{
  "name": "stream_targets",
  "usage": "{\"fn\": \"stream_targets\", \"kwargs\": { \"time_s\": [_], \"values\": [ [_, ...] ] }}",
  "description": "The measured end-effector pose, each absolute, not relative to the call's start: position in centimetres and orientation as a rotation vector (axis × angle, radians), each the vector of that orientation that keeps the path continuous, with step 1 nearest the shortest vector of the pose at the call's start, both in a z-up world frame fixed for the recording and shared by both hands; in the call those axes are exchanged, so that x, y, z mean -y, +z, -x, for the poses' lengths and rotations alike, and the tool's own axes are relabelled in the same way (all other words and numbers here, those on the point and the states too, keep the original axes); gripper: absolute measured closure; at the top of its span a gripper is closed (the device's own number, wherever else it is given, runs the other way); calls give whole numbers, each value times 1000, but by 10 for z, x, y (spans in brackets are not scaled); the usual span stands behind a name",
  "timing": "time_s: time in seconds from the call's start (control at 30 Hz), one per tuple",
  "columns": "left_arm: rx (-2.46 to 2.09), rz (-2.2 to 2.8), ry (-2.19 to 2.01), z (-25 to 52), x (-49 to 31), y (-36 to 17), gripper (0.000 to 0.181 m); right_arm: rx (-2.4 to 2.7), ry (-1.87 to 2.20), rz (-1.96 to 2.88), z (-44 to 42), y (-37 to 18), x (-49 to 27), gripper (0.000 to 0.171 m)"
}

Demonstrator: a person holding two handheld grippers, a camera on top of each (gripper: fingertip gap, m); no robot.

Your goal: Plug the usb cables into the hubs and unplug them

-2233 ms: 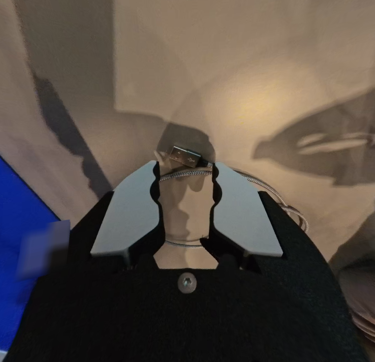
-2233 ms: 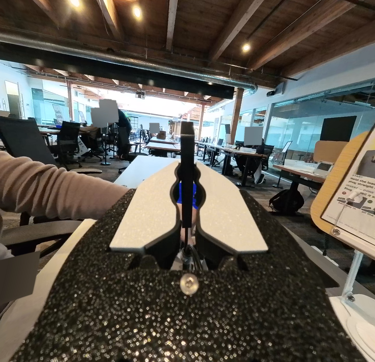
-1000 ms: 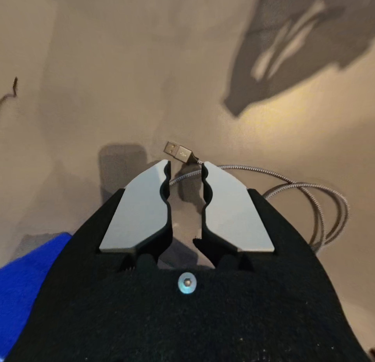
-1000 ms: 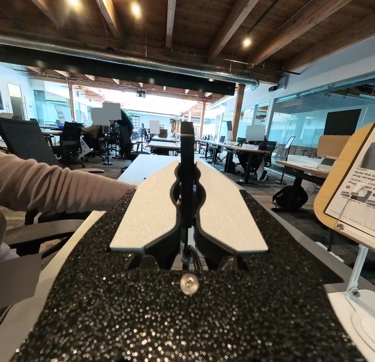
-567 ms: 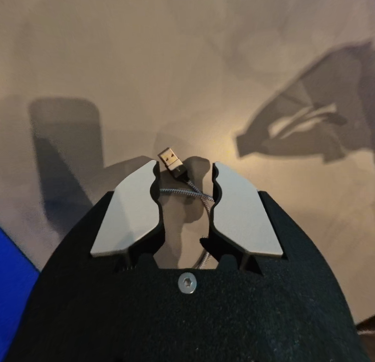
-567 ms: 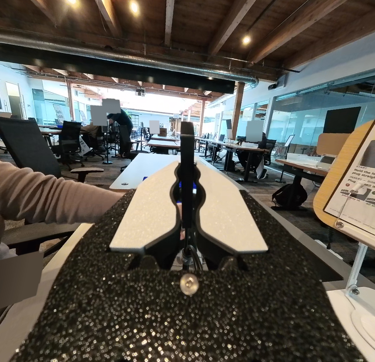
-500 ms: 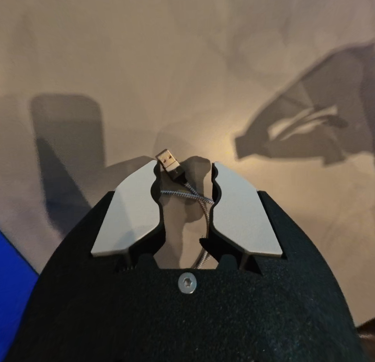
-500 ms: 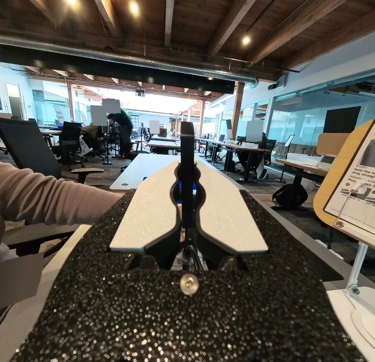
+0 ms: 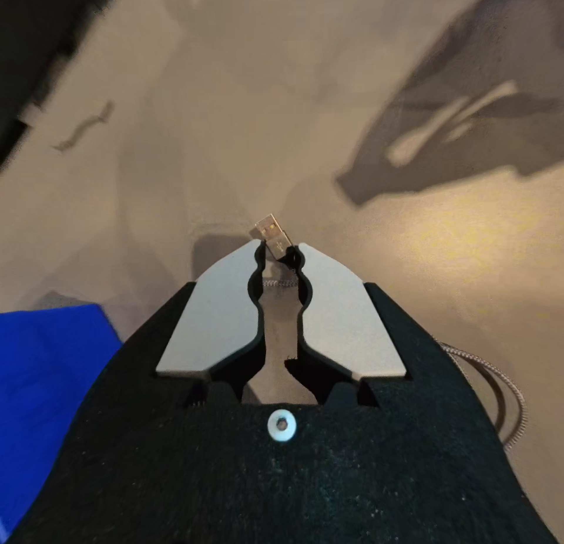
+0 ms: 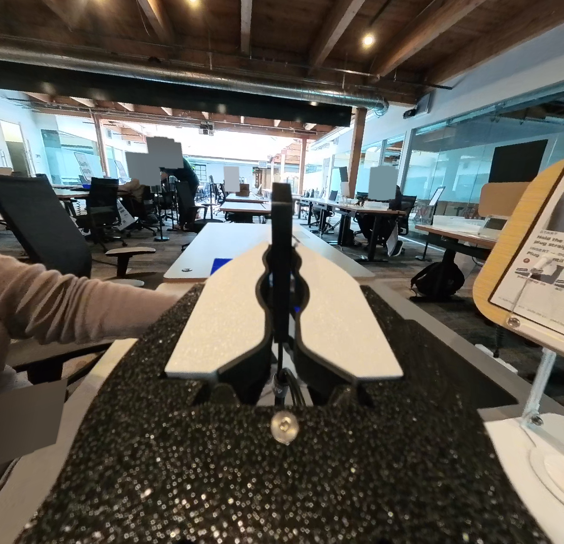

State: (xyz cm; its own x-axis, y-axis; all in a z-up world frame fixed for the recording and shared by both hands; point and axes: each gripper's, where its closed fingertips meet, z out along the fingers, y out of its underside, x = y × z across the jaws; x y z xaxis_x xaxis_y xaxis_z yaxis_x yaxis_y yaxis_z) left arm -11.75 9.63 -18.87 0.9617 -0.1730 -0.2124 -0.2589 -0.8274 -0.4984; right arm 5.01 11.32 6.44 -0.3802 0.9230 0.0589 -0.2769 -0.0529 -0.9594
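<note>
In the left wrist view, a metal USB plug (image 9: 270, 229) on a braided cable (image 9: 505, 407) sits tilted between the fingertips of my left gripper (image 9: 280, 246), just above the beige table (image 9: 213, 132). The jaws have narrowed onto the plug's body. The cable loops out to the right under the gripper. In the right wrist view, my right gripper (image 10: 281, 250) is shut on a slim black hub (image 10: 280, 212). It holds the hub upright and edge-on above the table, with the hub's black lead (image 10: 287, 386) hanging down between the fingers.
A blue object (image 9: 45, 377) lies at the lower left in the left wrist view, and a dark object (image 9: 27, 41) is blurred at the top left. In the right wrist view, a person's sleeve (image 10: 61, 300) reaches in from the left. An instruction board on a stand (image 10: 534, 270) is at the right. It is some 15 cm from my left tips to the blue object (image 9: 45, 377).
My left gripper's jaws have closed from wide open onto the USB plug, and the view has shifted. The right gripper stays shut on the hub, nearly still.
</note>
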Motion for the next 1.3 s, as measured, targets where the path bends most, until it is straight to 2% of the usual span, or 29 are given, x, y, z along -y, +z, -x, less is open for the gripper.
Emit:
{"fn": "stream_targets", "kwargs": {
  "time_s": [0.33, 0.53, 0.97, 1.3],
  "values": [
    [-514, 1704, 412, 77, -48, -45, 164, 1389, 1526, 914, -24, 47, -106, 161],
    [-576, 1373, 536, 57, -3, 14, 164, 1737, 1160, 1221, 4, -5, -93, 161],
    [-564, 1185, 628, 61, 42, 35, 164, 2341, 314, 1760, 57, -159, -84, 161],
    [-562, 1271, 622, 67, 25, 20, 164, 2331, 153, 1831, 71, -192, -90, 161]
  ]
}}
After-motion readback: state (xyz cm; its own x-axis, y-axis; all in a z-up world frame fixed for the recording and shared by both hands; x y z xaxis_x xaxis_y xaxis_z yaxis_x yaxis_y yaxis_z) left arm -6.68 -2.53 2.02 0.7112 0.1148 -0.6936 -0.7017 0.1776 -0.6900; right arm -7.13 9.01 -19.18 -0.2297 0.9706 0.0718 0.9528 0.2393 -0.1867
